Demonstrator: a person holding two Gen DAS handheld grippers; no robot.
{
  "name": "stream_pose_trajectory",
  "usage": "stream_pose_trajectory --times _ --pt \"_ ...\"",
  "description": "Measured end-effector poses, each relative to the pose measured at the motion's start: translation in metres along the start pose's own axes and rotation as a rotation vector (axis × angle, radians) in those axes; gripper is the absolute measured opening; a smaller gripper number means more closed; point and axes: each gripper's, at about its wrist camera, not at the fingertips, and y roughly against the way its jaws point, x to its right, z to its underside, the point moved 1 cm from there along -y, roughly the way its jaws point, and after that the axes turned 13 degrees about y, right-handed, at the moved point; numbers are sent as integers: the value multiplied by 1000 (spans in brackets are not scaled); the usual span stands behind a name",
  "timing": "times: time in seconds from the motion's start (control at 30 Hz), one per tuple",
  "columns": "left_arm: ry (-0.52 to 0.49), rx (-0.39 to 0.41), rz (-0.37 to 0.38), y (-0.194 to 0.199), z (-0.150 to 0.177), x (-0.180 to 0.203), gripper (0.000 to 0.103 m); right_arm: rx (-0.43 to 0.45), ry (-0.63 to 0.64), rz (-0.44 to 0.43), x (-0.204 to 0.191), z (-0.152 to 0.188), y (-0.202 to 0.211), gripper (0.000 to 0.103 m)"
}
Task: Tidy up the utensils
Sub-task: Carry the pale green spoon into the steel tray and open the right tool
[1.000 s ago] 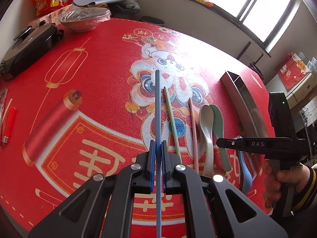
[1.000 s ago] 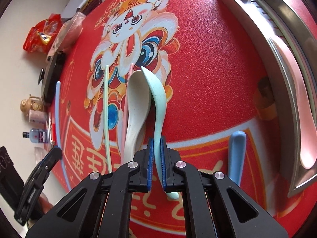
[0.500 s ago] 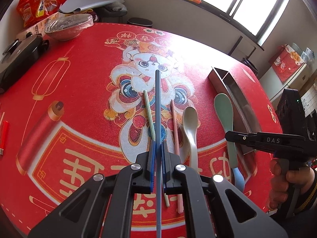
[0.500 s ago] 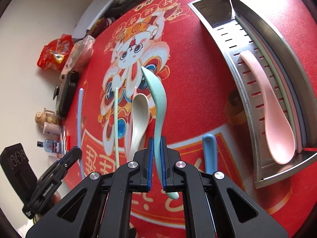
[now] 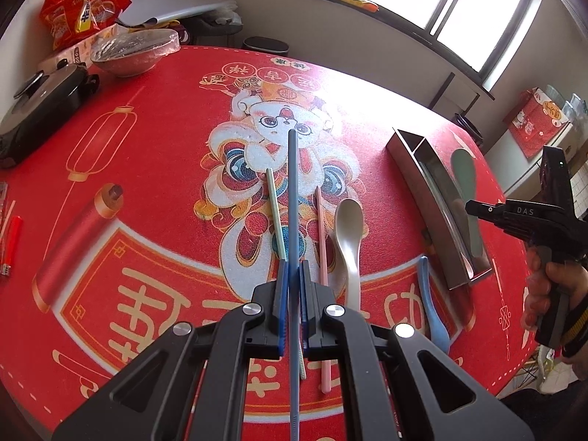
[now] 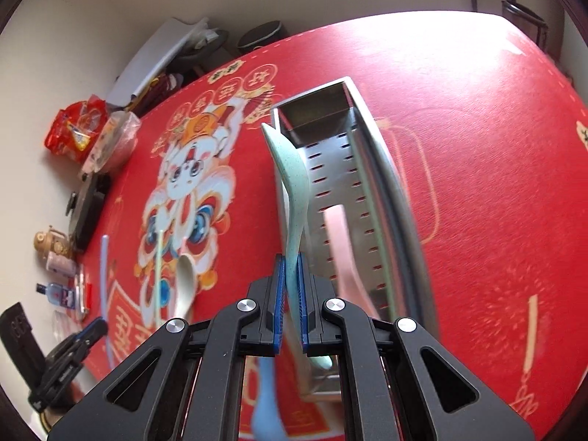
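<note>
My right tool (image 6: 290,305), clamped on the mint-green plastic spoon (image 6: 290,183), hovers above the perforated steel tray (image 6: 352,169); left tool (image 5: 293,301) grips the blue chopstick (image 5: 292,191). Next: lower, release.

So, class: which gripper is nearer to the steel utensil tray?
Right. The right gripper holds the green spoon over the steel tray; the left gripper holds the blue chopstick beside it.

A home dining room: the round counter (image 5: 154,169) wears a red festive cloth with a lion-dance print, a covered bowl (image 5: 134,49) and snack bags (image 5: 79,14) sit at its far edge by a black cooking pot (image 5: 40,99), and daylight pours through a wide window (image 5: 437,3) (plain white walls all round).
</note>
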Motion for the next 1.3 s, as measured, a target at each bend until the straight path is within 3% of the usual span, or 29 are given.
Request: stream_pose_trajectory --times 0.17,0.43,0.67,0.8,0.93,1.3 --pt "14 10 -20 5 3 -2 5 -60 69 81 18 -23 -21 6" --pt "70 29 -60 13 8 -16 5 -162 136 101 20 -50 -64 6" --pt "97 26 -85 15 13 -24 5 -202 109 92 23 -51 -83 7" --pt "104 23 -90 14 13 -24 5 -199 65 20 21 -47 -83 7" --pt "80 18 -84 11 12 -17 5 -201 38 5 20 -47 -85 7" --pt "41 -19 -45 3 5 -1 5 -86 67 64 24 -49 -45 11"
